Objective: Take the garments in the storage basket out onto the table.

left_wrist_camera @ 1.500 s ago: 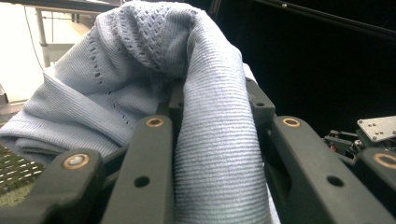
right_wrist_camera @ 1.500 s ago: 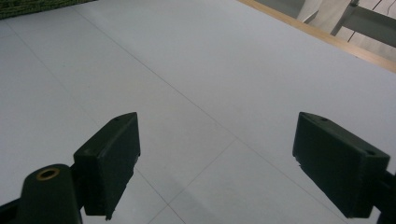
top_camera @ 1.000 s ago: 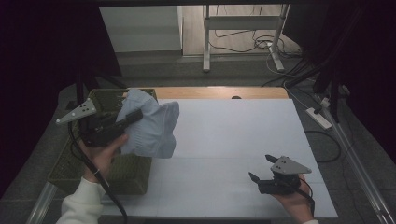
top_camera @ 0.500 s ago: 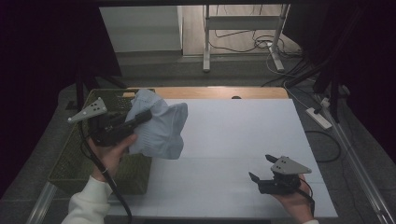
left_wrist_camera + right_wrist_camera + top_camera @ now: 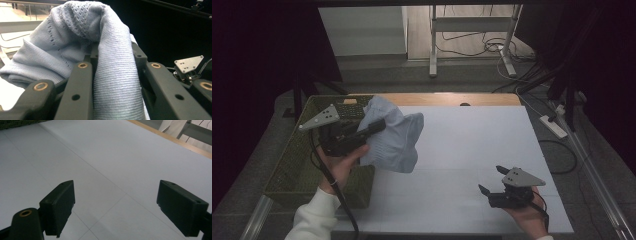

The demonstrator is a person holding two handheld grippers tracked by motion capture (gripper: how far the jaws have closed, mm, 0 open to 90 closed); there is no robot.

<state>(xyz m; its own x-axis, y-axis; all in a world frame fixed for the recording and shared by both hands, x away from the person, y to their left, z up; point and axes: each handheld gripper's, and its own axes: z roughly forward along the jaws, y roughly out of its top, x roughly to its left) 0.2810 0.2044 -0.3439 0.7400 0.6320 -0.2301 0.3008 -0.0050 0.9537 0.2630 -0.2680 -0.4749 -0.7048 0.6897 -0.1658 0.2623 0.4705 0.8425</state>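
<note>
L tool (image 5: 377, 126) was clamped on a pale blue knit garment (image 5: 394, 137), fabric bunched between the jaws in the left gripper view (image 5: 117, 82). Vs a sec ago the garment had shifted rightward, away from the green wire basket (image 5: 292, 165) and further over the white worktop (image 5: 472, 150); it hung in the air, lower edge just above the surface, not yet laid down. Grip looked unchanged across the frames. R tool (image 5: 492, 181) sat in the same spot near the front-right of the worktop, jaws wide apart w/ nothing between them (image 5: 115, 207), bare white surface beneath. Judgement: garment was mid-transfer from basket to worktop, approx halfway through the carry. Next likely called for lowering it onto the open area at centre, then R tool coming in to catch a free edge & spread it
</note>
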